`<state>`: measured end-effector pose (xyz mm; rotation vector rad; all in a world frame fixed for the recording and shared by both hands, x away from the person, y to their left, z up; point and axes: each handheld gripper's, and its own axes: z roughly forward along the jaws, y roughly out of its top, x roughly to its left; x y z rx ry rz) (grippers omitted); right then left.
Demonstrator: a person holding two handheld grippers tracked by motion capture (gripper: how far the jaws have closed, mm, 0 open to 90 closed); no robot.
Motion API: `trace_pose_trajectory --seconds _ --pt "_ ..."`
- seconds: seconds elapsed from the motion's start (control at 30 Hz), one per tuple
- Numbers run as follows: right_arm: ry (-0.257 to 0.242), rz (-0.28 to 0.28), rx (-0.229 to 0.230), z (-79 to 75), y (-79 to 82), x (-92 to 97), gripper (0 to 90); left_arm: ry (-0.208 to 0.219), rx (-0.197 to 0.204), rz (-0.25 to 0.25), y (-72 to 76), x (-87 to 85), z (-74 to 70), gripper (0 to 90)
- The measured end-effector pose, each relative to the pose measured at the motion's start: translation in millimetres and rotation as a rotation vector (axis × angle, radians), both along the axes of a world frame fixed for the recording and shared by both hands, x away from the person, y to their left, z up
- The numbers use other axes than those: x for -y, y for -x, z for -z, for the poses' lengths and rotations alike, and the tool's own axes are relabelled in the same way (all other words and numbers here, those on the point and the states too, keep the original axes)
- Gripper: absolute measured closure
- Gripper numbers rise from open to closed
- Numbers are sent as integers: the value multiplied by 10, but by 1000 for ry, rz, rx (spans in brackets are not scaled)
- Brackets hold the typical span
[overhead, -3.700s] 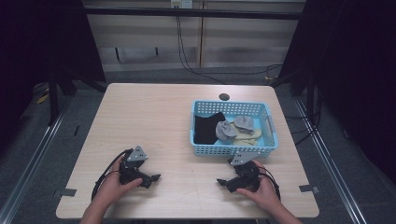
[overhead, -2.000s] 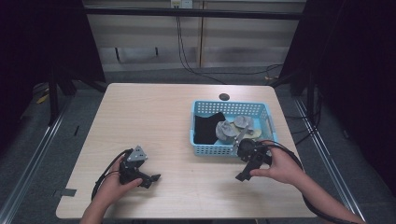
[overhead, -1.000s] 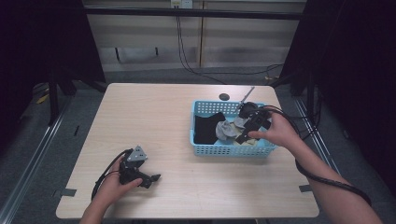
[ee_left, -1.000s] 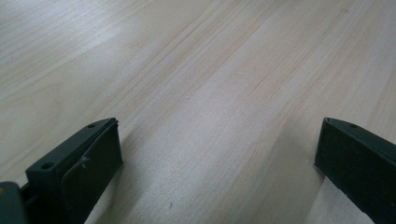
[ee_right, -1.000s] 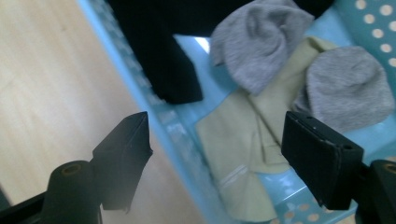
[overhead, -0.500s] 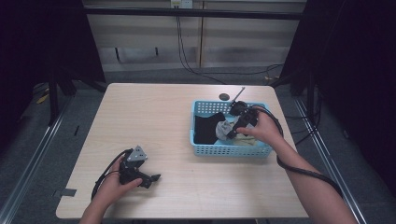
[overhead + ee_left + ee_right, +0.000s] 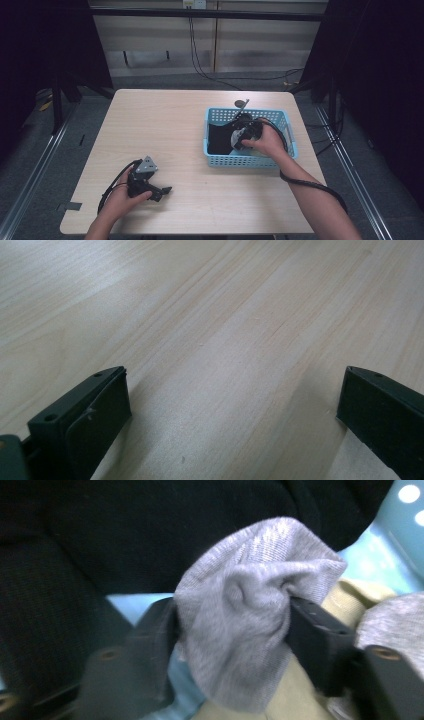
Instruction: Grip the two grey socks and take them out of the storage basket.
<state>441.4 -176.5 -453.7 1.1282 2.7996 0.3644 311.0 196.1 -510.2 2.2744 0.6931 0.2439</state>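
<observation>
One blue basket [image 7: 250, 160], two hand-held grippers [image 7: 145, 184] [image 7: 240, 137], one black cloth [image 7: 125, 535], and perhaps two grey socks [image 7: 240, 615].

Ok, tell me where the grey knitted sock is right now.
In the right gripper view, the grey knitted sock is bunched between the right gripper's black jaws, inside the blue plastic basket at the table's right, beside black cloth.

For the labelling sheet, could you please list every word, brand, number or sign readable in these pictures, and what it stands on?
None: no readable text in any view.
Blue basket: plain lattice wall, no label.
Grey sock: plain knit, no tag, pinched in the right tool, whose jaws have just been closing.
Black cloth: no print visible.
Table: bare wood grain.
Left tool: unmarked black jaws.
</observation>
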Motion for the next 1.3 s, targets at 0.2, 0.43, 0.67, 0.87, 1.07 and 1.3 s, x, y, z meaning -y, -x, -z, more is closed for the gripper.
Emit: trace_pose_trajectory --seconds 0.2,0.43,0.67,0.87,1.07,1.3 --pt "14 -15 -6 -12 18 -18 766 0 -2 0 -1 -3 -2 0" --pt "-25 -26 -4 -279 105 56 770 8 2 -10 7 9 4 0" --pt "-49 -29 0 -424 153 129 769 3 3 -8 7 8 3 0" --pt "-88 -25 9 -569 191 206 769 3 3 -8 7 8 3 0" --pt "-88 -23 21 -687 242 249 769 3 3 -8 7 8 3 0" --pt "-110 -37 31 -799 305 281 769 3 3 -8 7 8 3 0"
